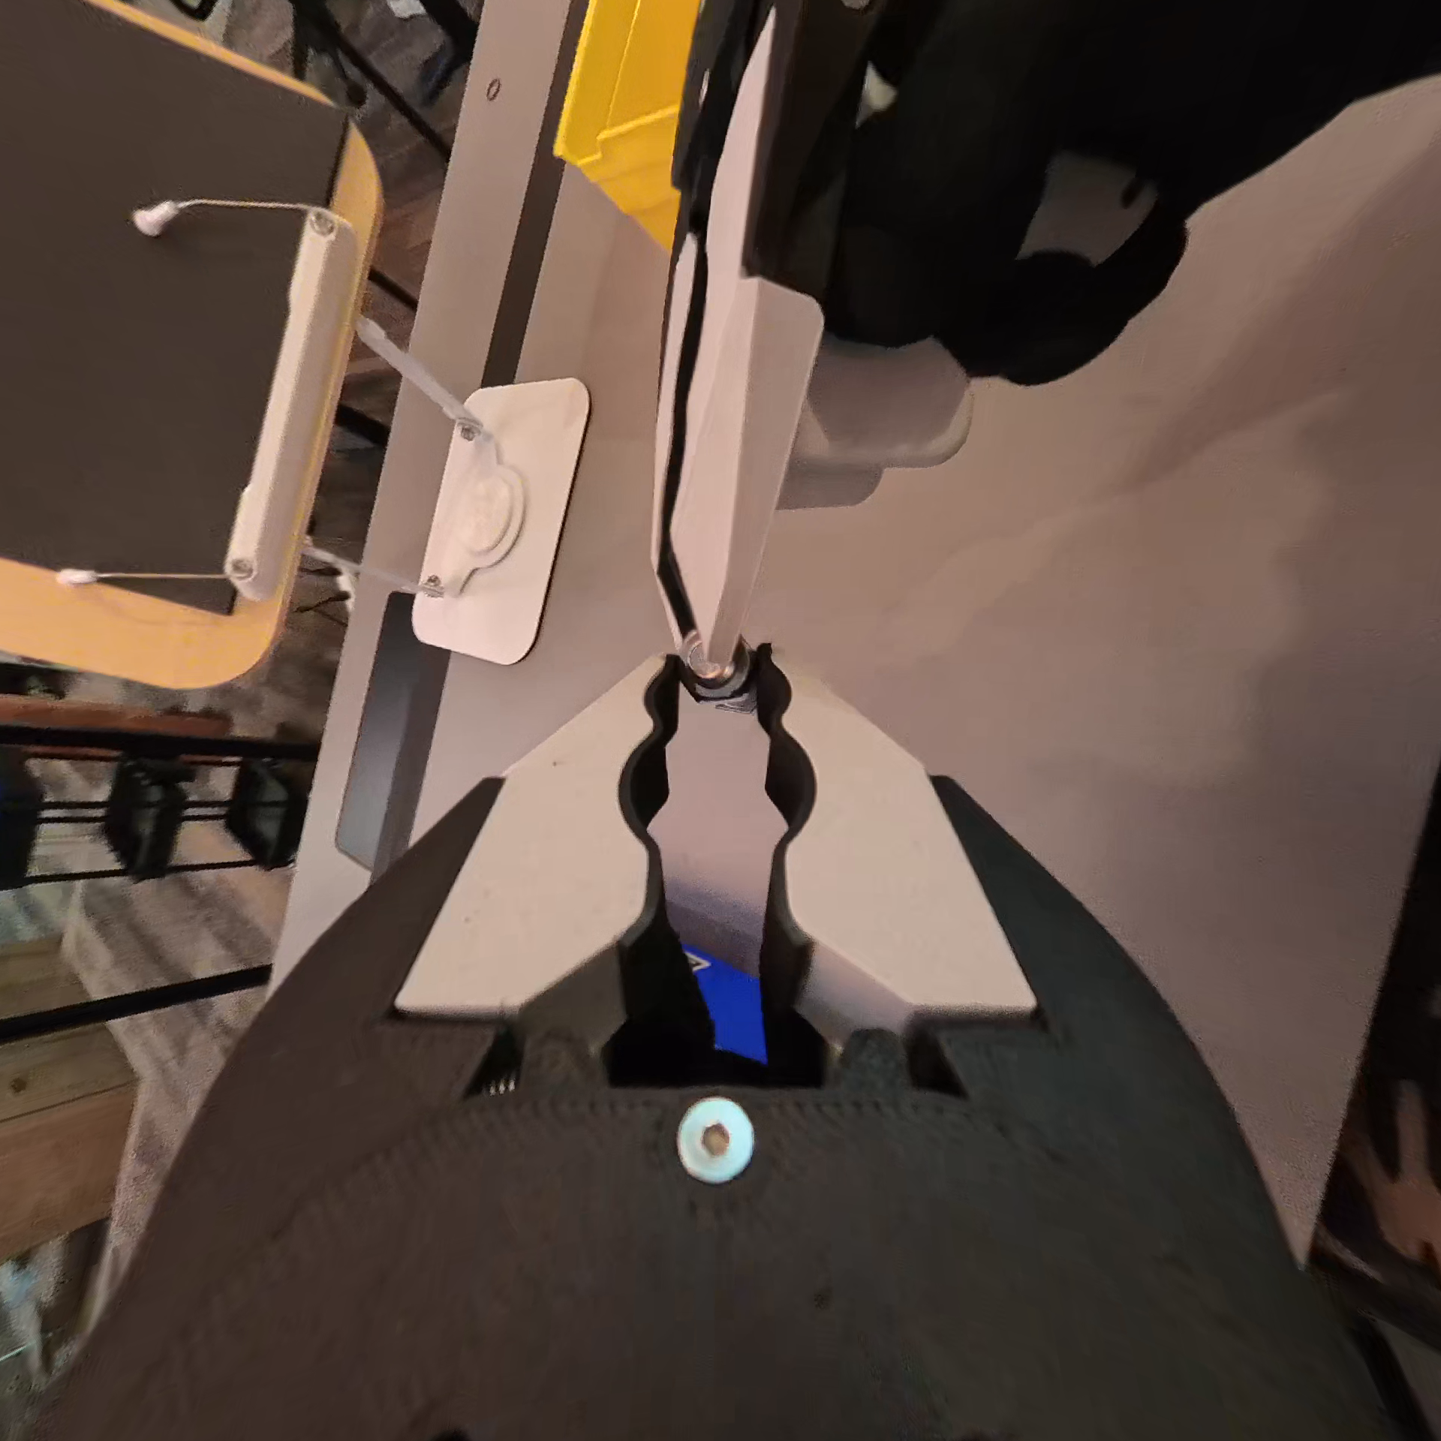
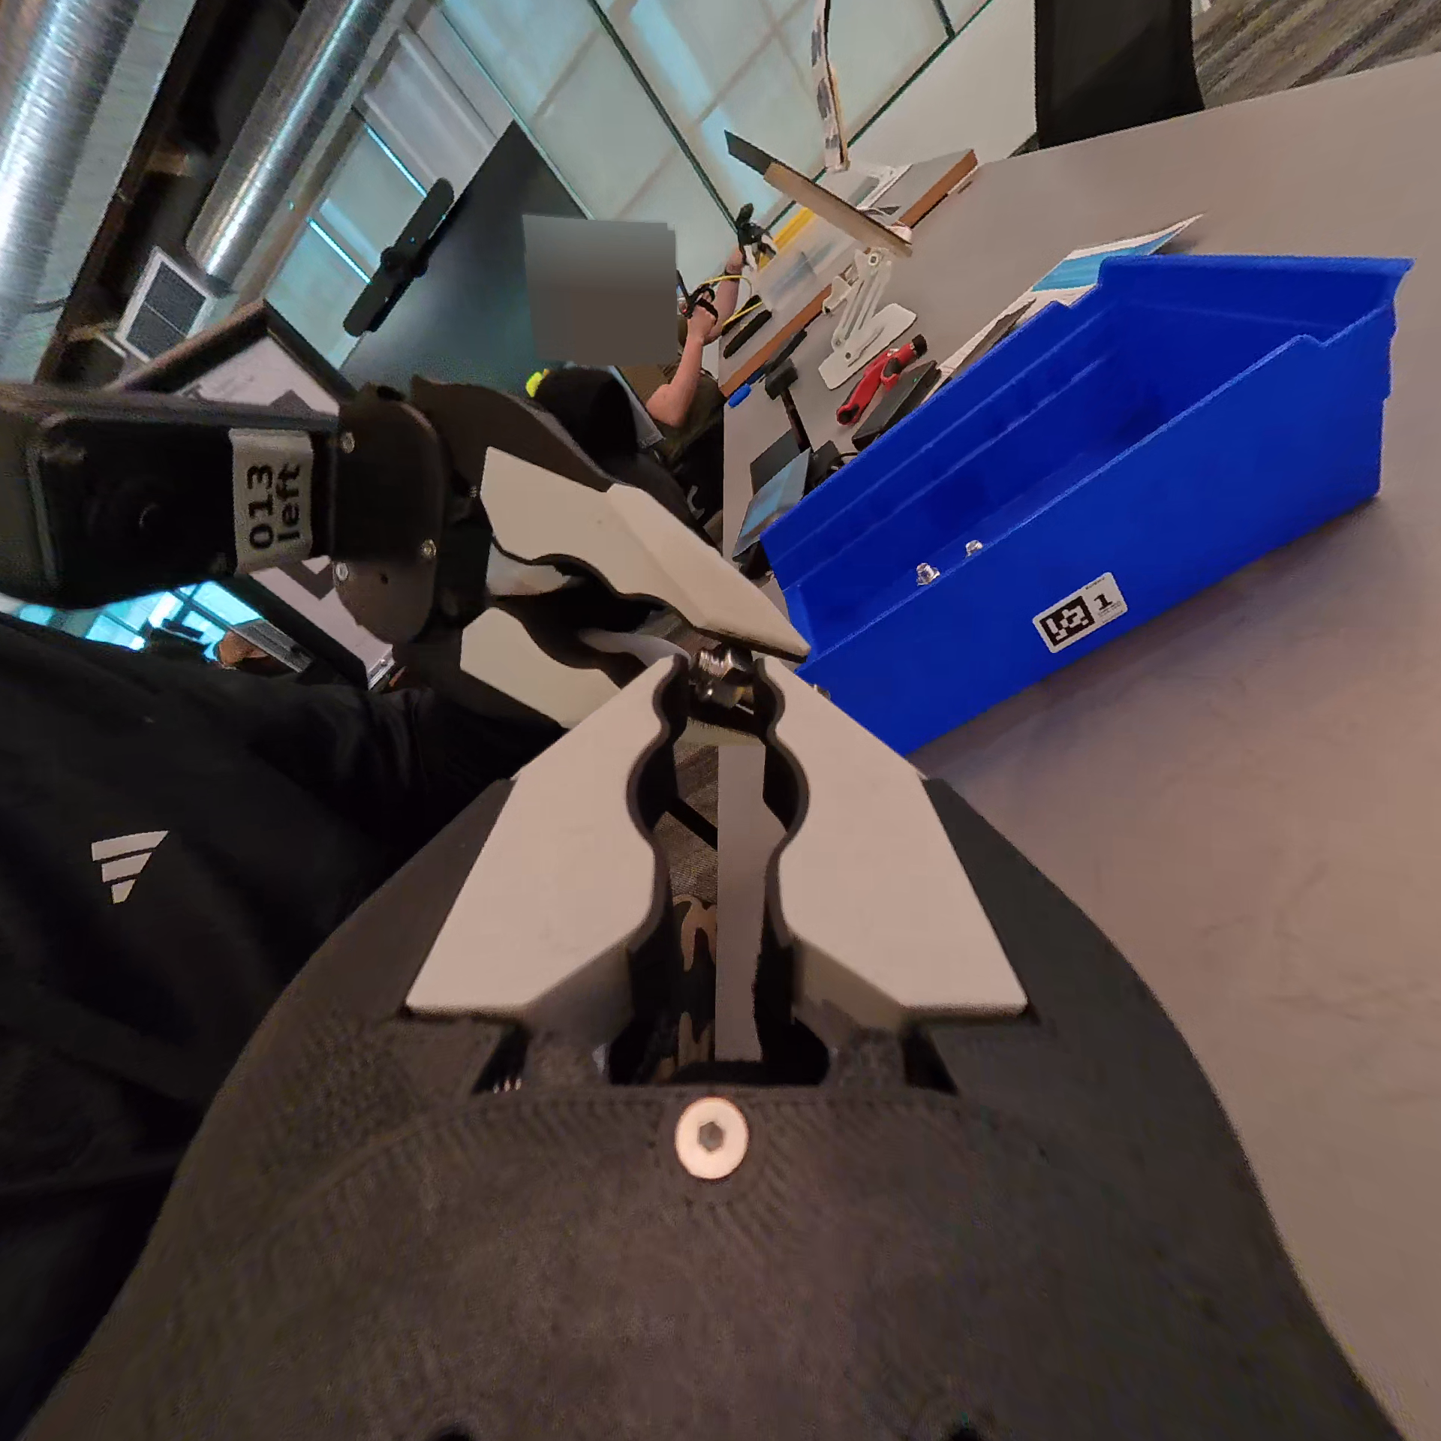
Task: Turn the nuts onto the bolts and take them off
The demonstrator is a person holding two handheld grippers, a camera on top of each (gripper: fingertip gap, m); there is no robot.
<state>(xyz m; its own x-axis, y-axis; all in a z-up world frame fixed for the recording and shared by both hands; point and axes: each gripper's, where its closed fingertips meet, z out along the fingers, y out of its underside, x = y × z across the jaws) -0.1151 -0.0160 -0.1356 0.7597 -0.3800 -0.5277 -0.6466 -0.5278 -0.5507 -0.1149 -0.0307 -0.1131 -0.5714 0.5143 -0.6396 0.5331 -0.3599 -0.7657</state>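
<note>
Both grippers meet tip to tip in the air over the grey table (image 2: 1170, 897), pinching one small metal fastener between them. Left gripper (image 1: 721, 674) has its tips narrowed onto the dark hex end (image 1: 725, 690) of the piece. Right gripper (image 2: 721, 678) has its tips narrowed onto the silvery part (image 2: 713, 667) next to it. Which piece is nut and which is bolt: cannot tell, too small and half hidden.

Long axis: in the left wrist view a round shiny end (image 1: 706, 663) faces roughly toward the camera, so the axis runs about along the left fingers. In the right wrist view the piece lies across the right tips, pointing toward the left gripper. Exact tilt unclear.

Materials: fingers are pale grey smooth plastic with black wavy, scalloped inner pads; bodies are black, ridged 3D-print texture, with one washer-and-hex screw each. Fastener is bright steel.

Only the left view shows: a yellow bin (image 1: 624, 101) beyond the right gripper, a white mount plate (image 1: 507, 515) on the table edge, a tan-rimmed dark board (image 1: 156, 351), and a black-gloved hand (image 1: 1014, 234).

Only the right view shows: a blue plastic bin (image 2: 1092, 499) with two small shiny parts (image 2: 947, 561) inside and a sticker on the front, black clothing, and a person at a far bench.
</note>
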